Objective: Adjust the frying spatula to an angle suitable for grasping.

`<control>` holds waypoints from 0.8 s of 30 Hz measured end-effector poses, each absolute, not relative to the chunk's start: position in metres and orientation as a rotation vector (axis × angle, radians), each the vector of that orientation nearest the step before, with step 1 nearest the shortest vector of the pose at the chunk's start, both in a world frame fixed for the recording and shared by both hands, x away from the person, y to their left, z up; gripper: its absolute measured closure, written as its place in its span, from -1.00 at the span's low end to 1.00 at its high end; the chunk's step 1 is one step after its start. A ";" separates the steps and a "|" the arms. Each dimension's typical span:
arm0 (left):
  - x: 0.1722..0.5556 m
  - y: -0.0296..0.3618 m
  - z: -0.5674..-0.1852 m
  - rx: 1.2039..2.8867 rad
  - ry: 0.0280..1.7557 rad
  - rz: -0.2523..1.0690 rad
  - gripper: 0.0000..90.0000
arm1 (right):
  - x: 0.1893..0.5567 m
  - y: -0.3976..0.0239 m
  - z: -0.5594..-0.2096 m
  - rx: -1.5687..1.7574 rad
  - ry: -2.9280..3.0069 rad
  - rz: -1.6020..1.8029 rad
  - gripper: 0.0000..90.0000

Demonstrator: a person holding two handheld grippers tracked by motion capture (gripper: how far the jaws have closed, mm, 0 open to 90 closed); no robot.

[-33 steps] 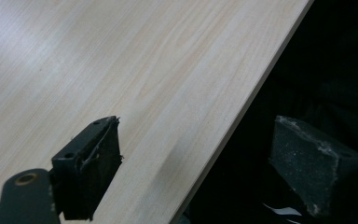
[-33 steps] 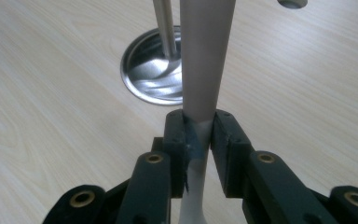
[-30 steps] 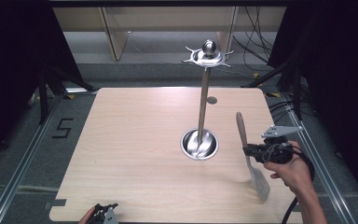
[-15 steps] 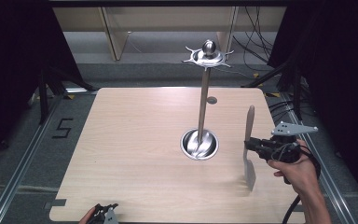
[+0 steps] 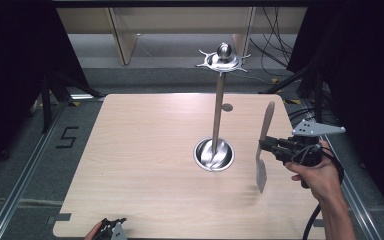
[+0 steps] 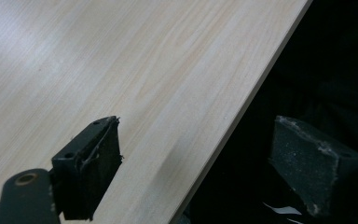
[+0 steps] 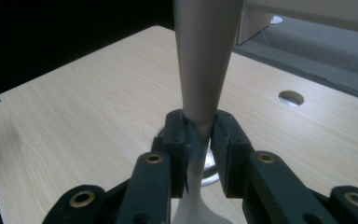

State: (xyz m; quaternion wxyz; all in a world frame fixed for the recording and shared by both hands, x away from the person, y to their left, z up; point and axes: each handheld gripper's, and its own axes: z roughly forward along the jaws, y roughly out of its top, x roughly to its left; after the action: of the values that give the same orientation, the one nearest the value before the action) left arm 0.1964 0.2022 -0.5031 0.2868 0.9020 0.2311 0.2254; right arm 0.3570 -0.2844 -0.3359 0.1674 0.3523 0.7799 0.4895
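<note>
Pinching spatula (image 5: 263,145) neck, R gripper (image 5: 263,145) jaws tight

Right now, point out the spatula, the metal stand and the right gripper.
spatula (image 5: 261,172): high view, on its flat blade.
metal stand (image 5: 218,107): high view, on its upright pole.
right gripper (image 7: 199,135): right gripper view, midway between its fingertips, at the spatula's neck.
</note>
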 end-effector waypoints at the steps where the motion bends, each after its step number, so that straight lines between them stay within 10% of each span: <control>1: 0.196 0.202 -0.502 2.409 0.616 0.615 -0.66 | 0.358 -0.284 -0.334 0.988 2.221 1.390 0.71; 24: 0.196 0.202 -0.503 2.411 0.619 0.610 -0.66 | 0.383 -0.253 -0.285 0.907 2.207 1.368 0.71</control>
State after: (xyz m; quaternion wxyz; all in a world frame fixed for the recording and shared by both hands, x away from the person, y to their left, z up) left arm 0.1961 0.2023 -0.5029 0.2855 0.9017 0.2314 0.2280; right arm 0.3829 -0.2533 -0.2848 0.1942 0.3236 0.7872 0.4878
